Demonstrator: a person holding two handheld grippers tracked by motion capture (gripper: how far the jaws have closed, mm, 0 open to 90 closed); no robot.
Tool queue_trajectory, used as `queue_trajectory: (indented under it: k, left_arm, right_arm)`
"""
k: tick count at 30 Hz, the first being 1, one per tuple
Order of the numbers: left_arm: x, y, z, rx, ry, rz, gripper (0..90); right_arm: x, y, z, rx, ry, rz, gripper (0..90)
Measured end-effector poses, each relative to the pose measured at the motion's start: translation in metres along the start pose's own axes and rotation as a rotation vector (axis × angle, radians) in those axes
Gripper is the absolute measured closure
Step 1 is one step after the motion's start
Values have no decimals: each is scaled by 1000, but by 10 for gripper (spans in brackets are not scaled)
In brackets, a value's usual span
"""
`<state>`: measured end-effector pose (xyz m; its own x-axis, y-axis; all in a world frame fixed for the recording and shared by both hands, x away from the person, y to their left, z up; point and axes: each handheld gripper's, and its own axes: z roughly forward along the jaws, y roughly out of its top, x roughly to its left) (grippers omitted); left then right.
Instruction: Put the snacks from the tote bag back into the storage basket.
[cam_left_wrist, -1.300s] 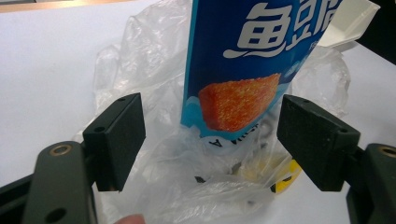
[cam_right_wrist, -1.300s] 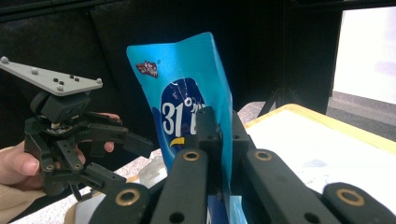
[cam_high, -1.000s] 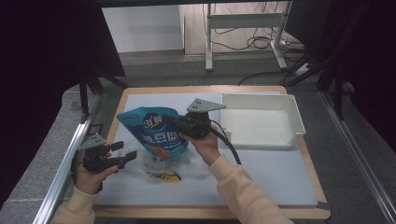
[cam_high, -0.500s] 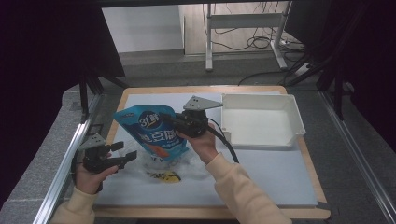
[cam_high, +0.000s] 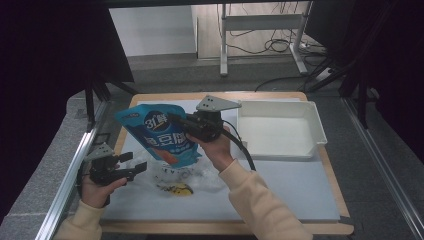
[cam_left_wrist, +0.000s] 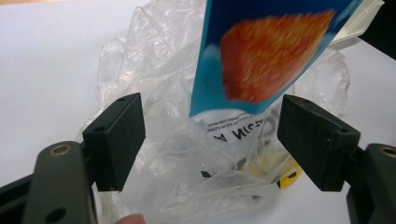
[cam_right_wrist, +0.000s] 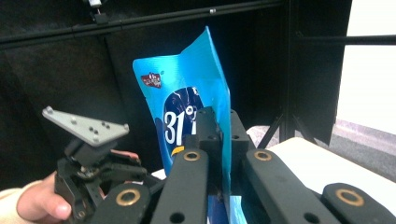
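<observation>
The right hand-held gripper (cam_high: 181, 121) is clamped on one blue pouch (cam_high: 160, 132); the left hand-held gripper (cam_high: 134, 166) is held open beside one clear plastic bag (cam_high: 192, 175). One white tray (cam_high: 280, 130) is seen on the counter (cam_high: 300, 185).

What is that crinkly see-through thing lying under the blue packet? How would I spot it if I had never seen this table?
Start at the white mat on the wooden table and look at its left half, away from the white tray. There, just below the blue pouch pinched by the right gripper, lies the clear plastic bag between the open jaws of the left gripper. It alone is transparent and crumpled, with yellow showing inside.
</observation>
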<state>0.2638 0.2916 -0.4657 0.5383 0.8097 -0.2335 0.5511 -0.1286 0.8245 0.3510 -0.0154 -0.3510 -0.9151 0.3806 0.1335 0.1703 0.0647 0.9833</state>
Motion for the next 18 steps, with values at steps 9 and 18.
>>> queue_trajectory:
  k: [9, 18]
  left_arm:
    - [0, 0, 0, 4, 1, -2, 235]
    - [1, 0, 1, 9, 3, -1, 234]
  right_arm:
    - [-1, 17, -10, -28, -5, -9, 884]
    - [-5, 26, -20, -57, -4, -2, 884]
